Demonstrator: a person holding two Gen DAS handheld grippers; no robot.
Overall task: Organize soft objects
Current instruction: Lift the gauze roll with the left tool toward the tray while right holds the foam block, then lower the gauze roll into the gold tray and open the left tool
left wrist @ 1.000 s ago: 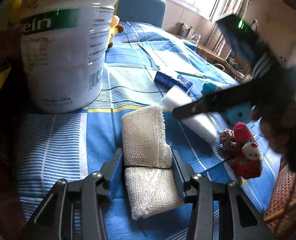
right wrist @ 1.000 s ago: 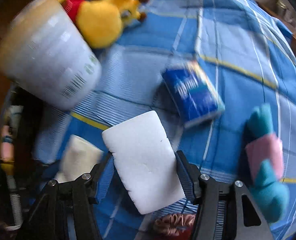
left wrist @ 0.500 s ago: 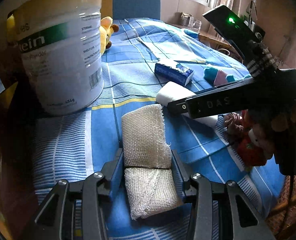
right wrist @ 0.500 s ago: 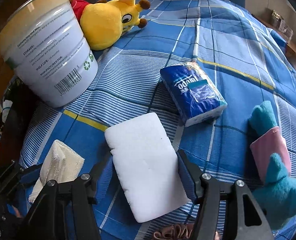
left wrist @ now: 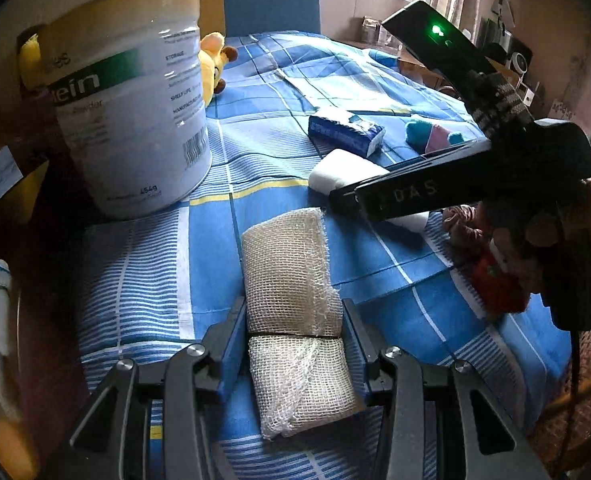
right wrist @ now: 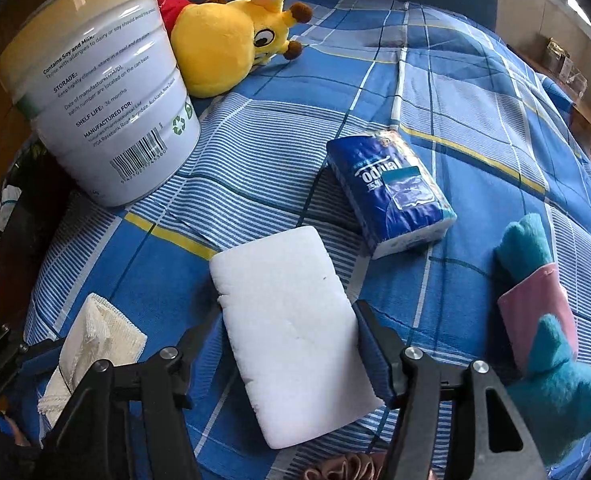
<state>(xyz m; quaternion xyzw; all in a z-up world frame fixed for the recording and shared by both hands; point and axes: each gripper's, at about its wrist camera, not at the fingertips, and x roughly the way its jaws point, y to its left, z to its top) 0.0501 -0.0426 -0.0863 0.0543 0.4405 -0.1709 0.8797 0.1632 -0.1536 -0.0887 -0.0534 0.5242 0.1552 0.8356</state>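
Left claw (left wrist: 294, 344) is clamped on the gauze roll (left wrist: 291, 304) at the bottom centre of its view, pads pressed to both sides, the roll's far end resting on the blue checked cloth (left wrist: 143, 280) of the counter. Right claw (right wrist: 291, 344) straddles the white sponge (right wrist: 291, 336) at the bottom centre of its own view; its jaws stand slightly apart from the sponge's edges and do not appear to be squeezing it, so I judge that grasp unfinished. Both pick-ups seem to be the step in hand. Next, each soft piece probably needs lifting and carrying to the open tin (right wrist: 95, 92) at upper left, likely the container. A brown scrunchie (right wrist: 347, 466) lies just beneath the sponge's near end, a teal and pink plush (right wrist: 543, 320) at right. Farther off, the tissue pack (right wrist: 391, 196) sits mid-frame, and the yellow plush toy (right wrist: 231, 40) leans against the tin, crowding its far side.
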